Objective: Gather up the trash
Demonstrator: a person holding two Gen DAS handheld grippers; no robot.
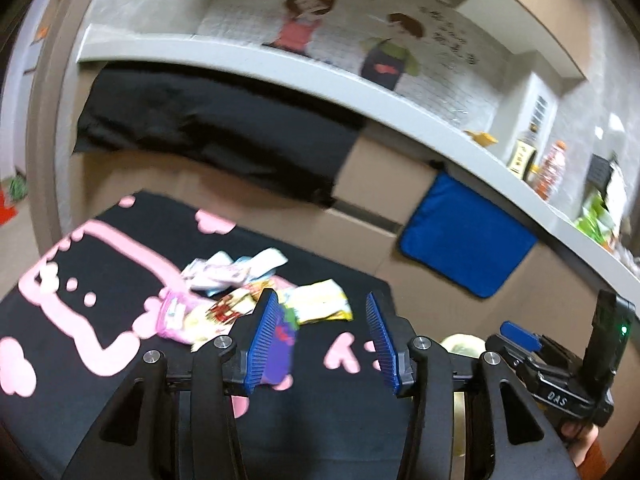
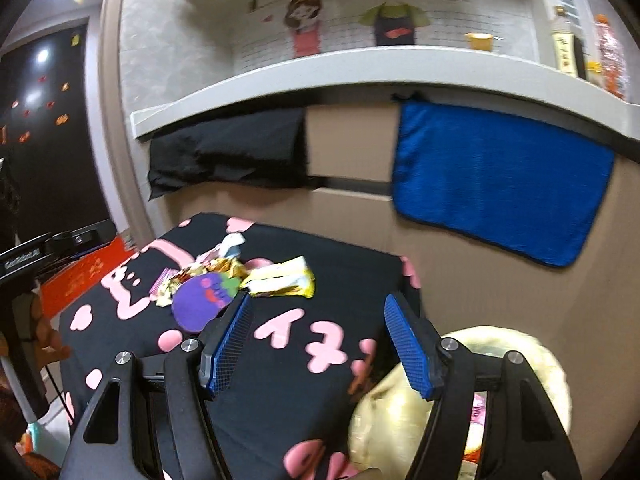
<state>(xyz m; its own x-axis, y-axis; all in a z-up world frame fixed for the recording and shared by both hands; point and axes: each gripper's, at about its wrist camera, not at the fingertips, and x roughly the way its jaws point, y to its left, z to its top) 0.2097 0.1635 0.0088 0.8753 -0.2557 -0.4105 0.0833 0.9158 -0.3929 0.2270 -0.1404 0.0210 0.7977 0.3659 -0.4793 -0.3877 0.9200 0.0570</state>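
Note:
A heap of snack wrappers (image 1: pixel 224 300) lies on a black table cloth with pink marks (image 1: pixel 100 312). It holds a yellow wrapper (image 1: pixel 320 302), a pink packet (image 1: pixel 174 316) and a purple eggplant-shaped piece (image 1: pixel 286 340). My left gripper (image 1: pixel 322 308) is open and empty, just before the heap. My right gripper (image 2: pixel 318 308) is open and empty, above the cloth (image 2: pixel 304 400); the purple piece (image 2: pixel 202 300) and yellow wrapper (image 2: pixel 280 280) lie ahead to its left. A yellowish bin bag (image 2: pixel 460 400) with trash inside sits under its right finger.
A grey counter (image 1: pixel 360 84) runs behind the table, with bottles (image 1: pixel 552 168) at its right end. A blue towel (image 2: pixel 500 184) and a black cloth (image 2: pixel 228 148) hang on the cabinet front. The right gripper's body (image 1: pixel 568 372) shows in the left wrist view.

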